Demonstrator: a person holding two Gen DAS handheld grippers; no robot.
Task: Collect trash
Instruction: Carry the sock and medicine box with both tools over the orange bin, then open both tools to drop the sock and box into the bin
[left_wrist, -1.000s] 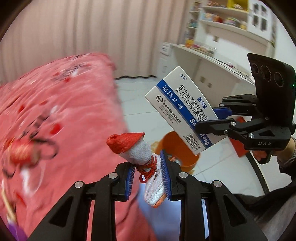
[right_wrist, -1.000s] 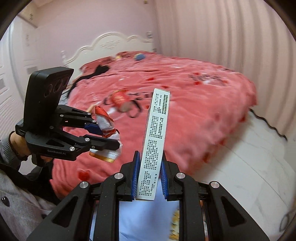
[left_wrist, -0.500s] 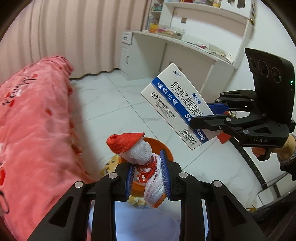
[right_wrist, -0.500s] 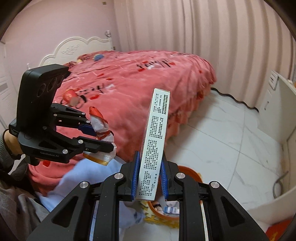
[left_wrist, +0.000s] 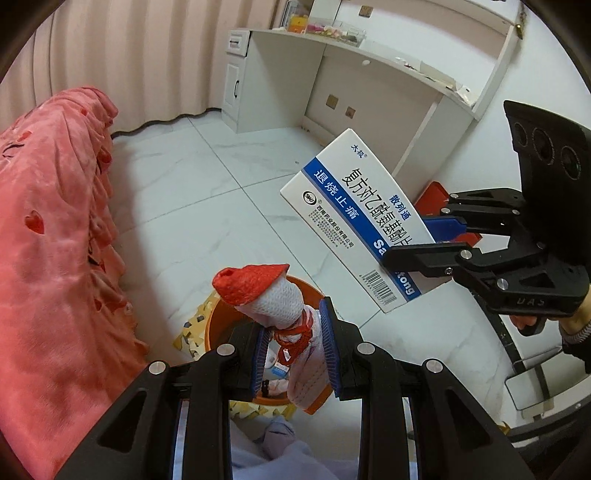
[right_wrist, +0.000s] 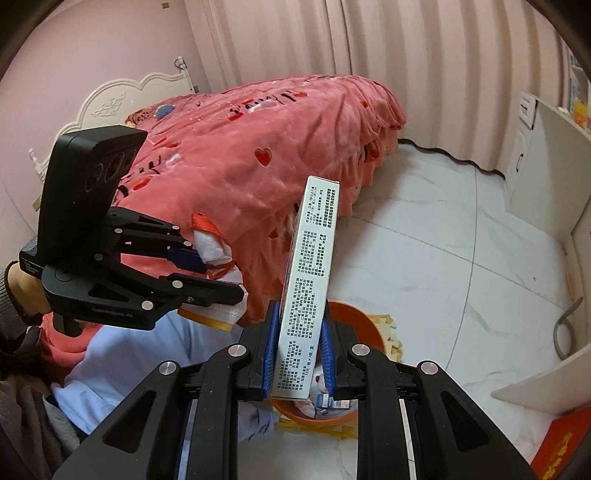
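Orange bin (left_wrist: 295, 291) now sits below both loads, swung over from the bed (left_wrist: 55, 240).
Left gripper (left_wrist: 293, 347) pinches the netted wrapper (left_wrist: 273, 299); right gripper (right_wrist: 299, 354) clamps the medicine box (right_wrist: 310, 280), ready to drop.

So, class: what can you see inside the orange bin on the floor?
Inside the orange bin lie a small blue-and-white box and some pale crumpled scraps. The medicine box and the gripper fingers cover the rest.

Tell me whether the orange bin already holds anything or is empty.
Not empty. The orange bin on the floor holds a small blue-and-white box and pale scraps, seen past both claws.
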